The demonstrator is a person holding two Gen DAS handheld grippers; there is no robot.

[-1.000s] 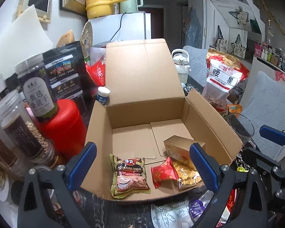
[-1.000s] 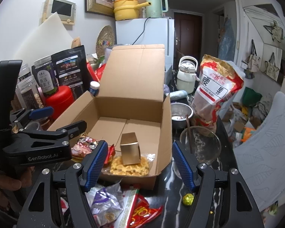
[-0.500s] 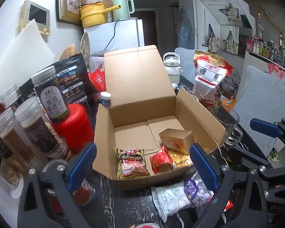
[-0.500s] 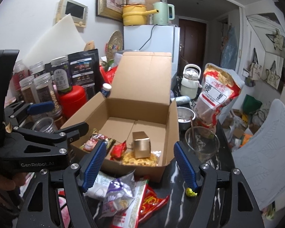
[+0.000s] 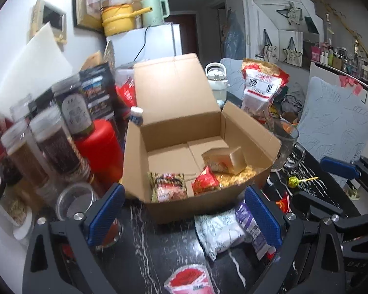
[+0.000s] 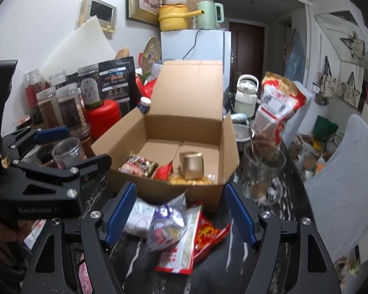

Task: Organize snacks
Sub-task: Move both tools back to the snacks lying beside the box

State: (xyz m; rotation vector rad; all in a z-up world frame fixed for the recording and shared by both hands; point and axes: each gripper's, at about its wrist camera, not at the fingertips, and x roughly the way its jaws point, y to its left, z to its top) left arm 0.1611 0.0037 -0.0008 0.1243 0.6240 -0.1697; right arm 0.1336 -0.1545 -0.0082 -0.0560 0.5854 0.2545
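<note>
We saw the open cardboard box (image 5: 174, 132) mid-counter holding a gold carton (image 6: 191, 165) and packets; loose snack bags (image 6: 169, 223) lay before it on the black marbled counter (image 5: 159, 247). Left gripper (image 5: 184, 215) and right gripper (image 6: 179, 216) hovered, jaws apart, empty. Jars (image 6: 68, 109) lined the left edge; a fridge (image 6: 196, 45) stood behind.

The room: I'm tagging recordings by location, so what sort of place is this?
Probably a lived-in home kitchen or dining corner: a white fridge carrying a yellow pot, food jars on a dark table.

Open cardboard box (image 6: 174, 132) holding snacks at 12 o'clock; loose snack packets (image 6: 174, 230) between the wide-open right gripper (image 6: 180, 214).
</note>
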